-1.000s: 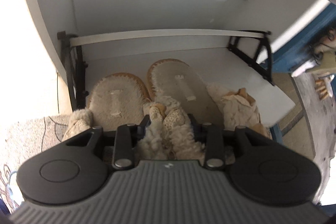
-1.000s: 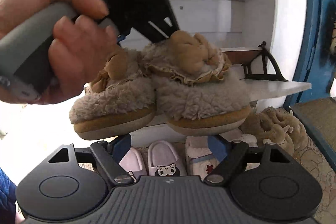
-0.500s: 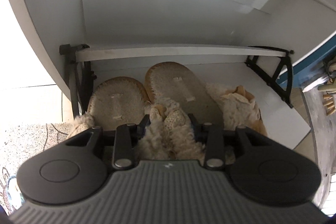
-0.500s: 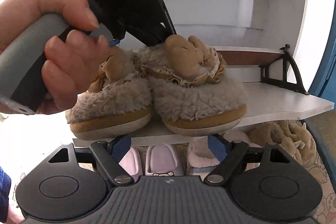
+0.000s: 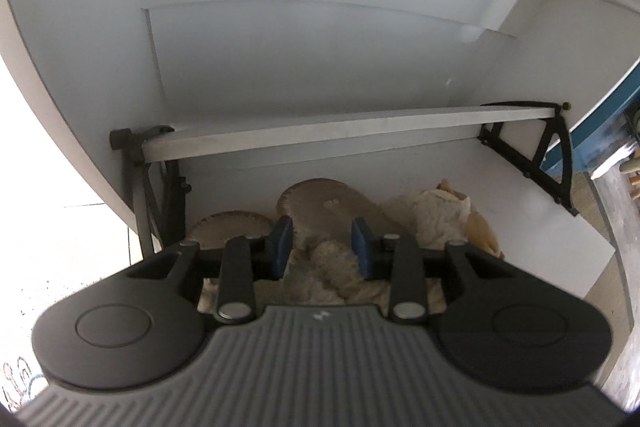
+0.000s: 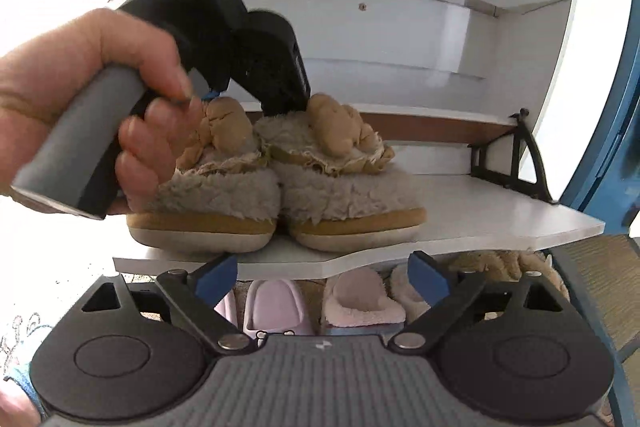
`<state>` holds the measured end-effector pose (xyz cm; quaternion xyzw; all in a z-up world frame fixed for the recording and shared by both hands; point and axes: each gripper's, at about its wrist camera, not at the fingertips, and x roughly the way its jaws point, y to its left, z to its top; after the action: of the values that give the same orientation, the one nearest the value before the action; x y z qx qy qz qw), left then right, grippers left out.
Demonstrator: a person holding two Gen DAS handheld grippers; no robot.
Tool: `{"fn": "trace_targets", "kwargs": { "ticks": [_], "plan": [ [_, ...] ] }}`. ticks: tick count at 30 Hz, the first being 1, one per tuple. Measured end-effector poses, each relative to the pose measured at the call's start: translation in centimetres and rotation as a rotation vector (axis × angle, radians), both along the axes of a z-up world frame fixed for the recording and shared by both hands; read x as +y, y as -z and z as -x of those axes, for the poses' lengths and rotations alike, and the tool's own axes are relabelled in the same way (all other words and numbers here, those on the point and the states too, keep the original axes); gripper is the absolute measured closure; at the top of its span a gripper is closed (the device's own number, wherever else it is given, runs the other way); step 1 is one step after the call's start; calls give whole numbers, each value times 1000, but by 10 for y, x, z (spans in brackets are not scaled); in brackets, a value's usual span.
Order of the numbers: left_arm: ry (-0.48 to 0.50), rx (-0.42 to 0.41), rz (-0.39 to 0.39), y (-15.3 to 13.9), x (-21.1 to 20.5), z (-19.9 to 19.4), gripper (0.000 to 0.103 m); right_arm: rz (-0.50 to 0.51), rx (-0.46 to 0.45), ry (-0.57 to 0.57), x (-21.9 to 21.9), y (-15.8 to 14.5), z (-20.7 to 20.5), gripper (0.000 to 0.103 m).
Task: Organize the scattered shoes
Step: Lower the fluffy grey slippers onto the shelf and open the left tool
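My right gripper (image 6: 322,277) hangs with its jaws apart and empty, low at 6 o'clock before the shelf (image 6: 500,215). Beyond it, at 12 o'clock, a fuzzy slipper pair (image 6: 276,187) sits side by side on that shelf. My left gripper (image 5: 320,245) straddles the slippers' fleecy collars; I cannot tell whether it pinches them. Further slippers (image 6: 360,303) sit lower down, so this pair looks placed.

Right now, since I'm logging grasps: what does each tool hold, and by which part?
Right tool: open, holds nothing. Left tool straddles the fleece cuffs of the slippers, which rest on the shelf; whether it grips them cannot be told.
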<state>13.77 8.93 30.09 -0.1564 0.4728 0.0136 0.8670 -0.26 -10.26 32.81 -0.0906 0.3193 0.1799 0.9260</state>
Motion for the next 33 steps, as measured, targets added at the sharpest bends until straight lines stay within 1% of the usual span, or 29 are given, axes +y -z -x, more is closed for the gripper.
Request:
{"fn": "trace_targets", "kwargs": {
  "ticks": [1, 3, 4, 5, 6, 7, 9, 12, 14, 20, 25, 26, 27, 28, 29, 31, 32, 33],
  "plan": [
    [1, -4, -3, 0, 0, -1, 71, -36, -14, -13, -6, -8, 3, 2],
    [6, -5, -1, 2, 2, -1, 70, -73, -24, -17, -10, -15, 4, 1],
    [9, -5, -3, 2, 2, -1, 70, -128, -35, -19, -13, -23, 4, 1],
    [12, -7, -6, 2, 1, -1, 70, -139, -29, -26, -13, -24, 2, 1],
    [14, -8, -9, 2, 1, 0, 70, -141, -22, -34, -11, -24, 1, 1],
    [17, -10, -13, 2, 1, 0, 70, -95, 1, -72, -1, -20, -4, 1],
    [20, -14, -22, 2, 0, -1, 70, -80, 10, -111, 2, -13, -10, 1],
    [24, -22, -35, 5, 0, -1, 68, -144, 41, -87, -10, -12, -24, 1],
    [27, -28, -48, 6, -1, -2, 67, -161, 58, -92, -14, -9, -33, 1],
    [27, -60, -127, 7, -8, -3, 66, -155, 95, -116, -15, -3, -55, 0],
    [24, -92, -195, 2, -16, -4, 65, -166, 92, -135, -16, 5, -62, 0],
    [27, -102, -208, 1, -18, -4, 63, -170, 94, -141, -15, 6, -63, 0],
    [28, -110, -220, -1, -19, -3, 59, -167, 92, -152, -12, 7, -64, 0],
    [30, -125, -246, -4, -22, -2, 56, -164, 90, -163, -8, 7, -64, 1],
    [34, -136, -265, -6, -24, -1, 51, -160, 88, -174, -5, 8, -65, 1],
    [40, -155, -304, -9, -26, 0, 45, -165, 97, -195, -1, 9, -67, 6],
    [41, -165, -322, -9, -26, 0, 37, -173, 104, -213, 2, 10, -69, 7],
    [45, -172, -330, -9, -25, 0, 34, -178, 107, -223, 3, 11, -70, 10]
  ]
}}
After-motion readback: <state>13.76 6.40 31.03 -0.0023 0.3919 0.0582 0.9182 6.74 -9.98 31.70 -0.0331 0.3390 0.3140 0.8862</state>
